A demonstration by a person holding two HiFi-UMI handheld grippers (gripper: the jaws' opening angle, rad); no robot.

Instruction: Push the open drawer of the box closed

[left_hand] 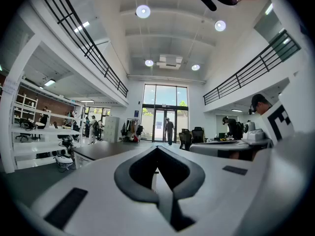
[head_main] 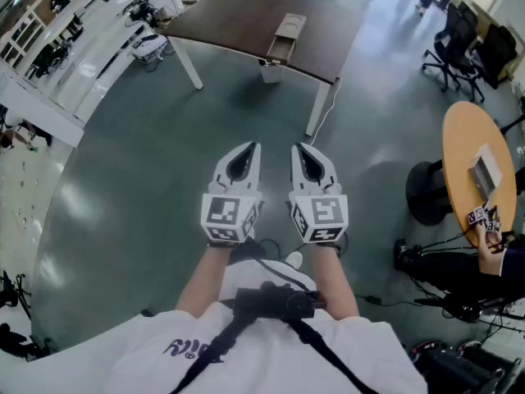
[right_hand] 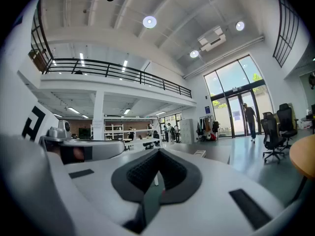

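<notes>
The box (head_main: 283,39) is a small beige unit on the dark brown table (head_main: 238,15) far ahead, with its drawer pulled out toward me. In the right gripper view the box (right_hand: 199,153) is a small pale shape on that table's top. My left gripper (head_main: 253,147) and right gripper (head_main: 300,148) are held side by side, level, over the grey floor, well short of the table. Both are shut with nothing between the jaws; the tips meet in the left gripper view (left_hand: 157,149) and the right gripper view (right_hand: 158,152).
A round orange table (head_main: 463,150) with a grey device stands at right, and a person's arm rests at its near edge. Black office chairs (head_main: 455,48) stand at the far right. White desks (head_main: 98,31) line the left. Cables (head_main: 443,298) lie on the floor at lower right.
</notes>
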